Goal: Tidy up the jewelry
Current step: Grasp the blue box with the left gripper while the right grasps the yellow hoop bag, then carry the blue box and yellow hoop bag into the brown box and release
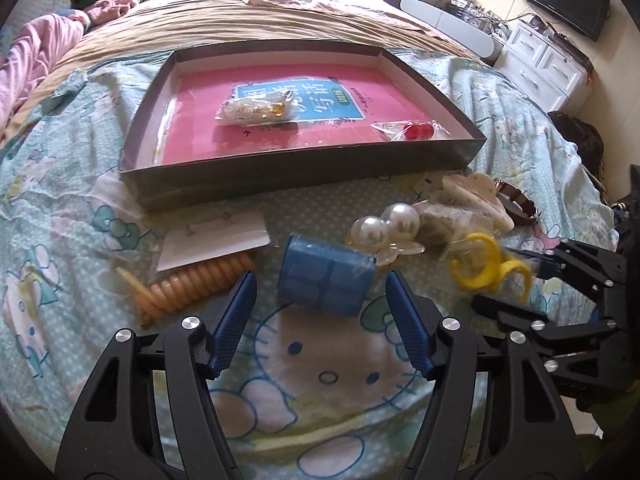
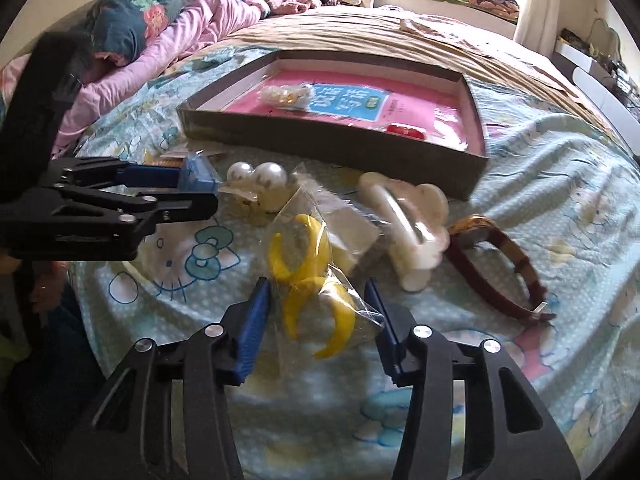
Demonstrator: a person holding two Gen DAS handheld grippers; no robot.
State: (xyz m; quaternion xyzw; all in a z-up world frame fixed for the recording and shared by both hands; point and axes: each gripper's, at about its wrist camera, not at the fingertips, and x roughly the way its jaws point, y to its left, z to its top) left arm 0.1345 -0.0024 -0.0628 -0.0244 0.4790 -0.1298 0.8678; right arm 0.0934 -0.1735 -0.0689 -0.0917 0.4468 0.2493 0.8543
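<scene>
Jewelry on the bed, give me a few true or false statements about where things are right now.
1. The blue box lies between the open left tongs. True.
2. The right tongs are shut on the watch. False: they are open around the bagged yellow rings.
3. The tray holds a bagged red piece. True.
4. The pearl clip is in the tray. False: it lies on the bedspread.

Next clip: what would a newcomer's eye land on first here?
Probably the yellow earrings in a clear bag, sitting between the open right gripper fingers. Next, the blue box ahead of the open left gripper, then the tray with a pink book behind.
</scene>
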